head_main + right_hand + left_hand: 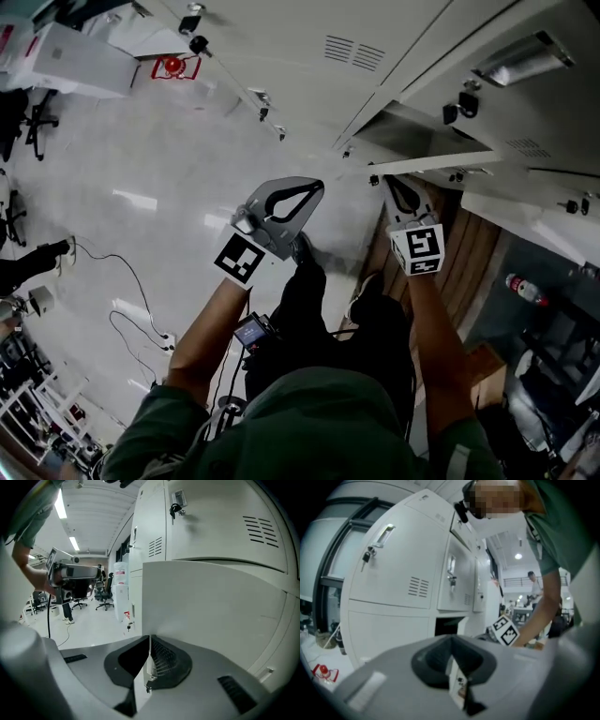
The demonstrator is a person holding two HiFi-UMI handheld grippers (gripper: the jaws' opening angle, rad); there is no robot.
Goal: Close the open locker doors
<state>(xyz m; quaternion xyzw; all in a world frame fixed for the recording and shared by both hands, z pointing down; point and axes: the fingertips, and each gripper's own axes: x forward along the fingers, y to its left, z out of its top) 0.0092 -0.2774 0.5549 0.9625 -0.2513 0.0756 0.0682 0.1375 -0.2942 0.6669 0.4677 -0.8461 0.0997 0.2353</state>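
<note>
Not done: one low door [427,163] at the right is ajar, right gripper [398,187] at its edge with jaws pressed together on nothing, probably to push it; left gripper [305,195] likewise closed and empty, held clear; far-left doors look shut.

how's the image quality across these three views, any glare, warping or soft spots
Head view: dim overall, with pale glare streaks on the floor. Left gripper view: heavy fisheye bowing the lockers, black corners, the left gripper itself soft. Right gripper view: same warping, blown-out ceiling lights, open locker door evenly lit.
</note>
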